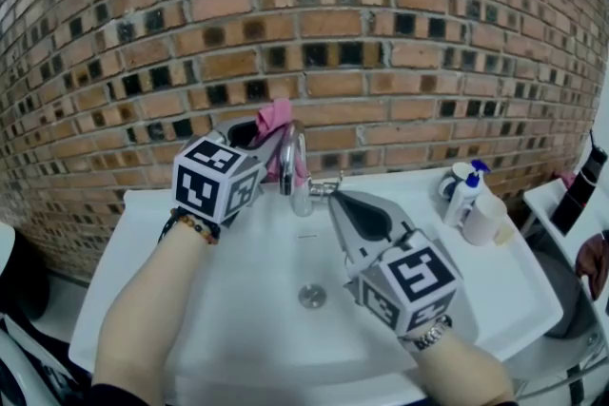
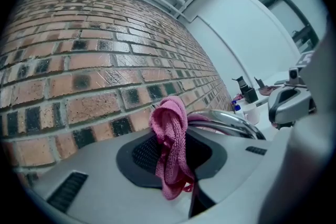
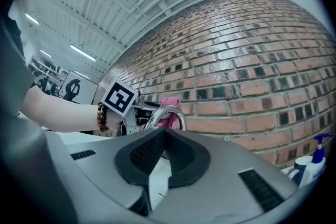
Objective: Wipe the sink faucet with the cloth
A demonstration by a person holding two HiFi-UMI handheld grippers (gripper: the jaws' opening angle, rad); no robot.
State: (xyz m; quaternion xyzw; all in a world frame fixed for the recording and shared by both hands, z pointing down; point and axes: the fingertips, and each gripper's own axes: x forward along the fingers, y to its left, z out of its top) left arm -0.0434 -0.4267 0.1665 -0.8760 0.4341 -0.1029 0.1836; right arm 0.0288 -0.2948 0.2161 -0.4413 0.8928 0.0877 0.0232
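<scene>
- Head view showed both forearms reaching in over the near rim of the white sink (image 1: 143, 214), a bead bracelet (image 1: 186, 224) on the left wrist.
- Over the basin the right gripper (image 1: 335, 198) lay about level. Its jaws were pressed together on nothing, and its tips sat just beside the foot of the faucet (image 1: 293, 157). Whether they touched it could not be told.
- Further in, the left gripper (image 1: 259, 136) also pointed level and came at the spout's arch from the left. Its jaws pinched the pink cloth (image 1: 277, 117).
- A bunched fold of the cloth stood above the pads and a short tail hung below them. The cloth lay against the arch, on the side toward the brick wall (image 1: 381, 33).
- The cloth looked like light, limp terry. It would likely fold over and drag rather than push, so a deep pinch through a thick fold, as here, seemed the right hold.
- The faucet looked rigid, fixed and smooth chrome. The cloth would probably glide on it and need sideways pressure to rub.
- At the far right of the sink stood the pump bottles (image 1: 471, 190), well apart from both tools.
</scene>
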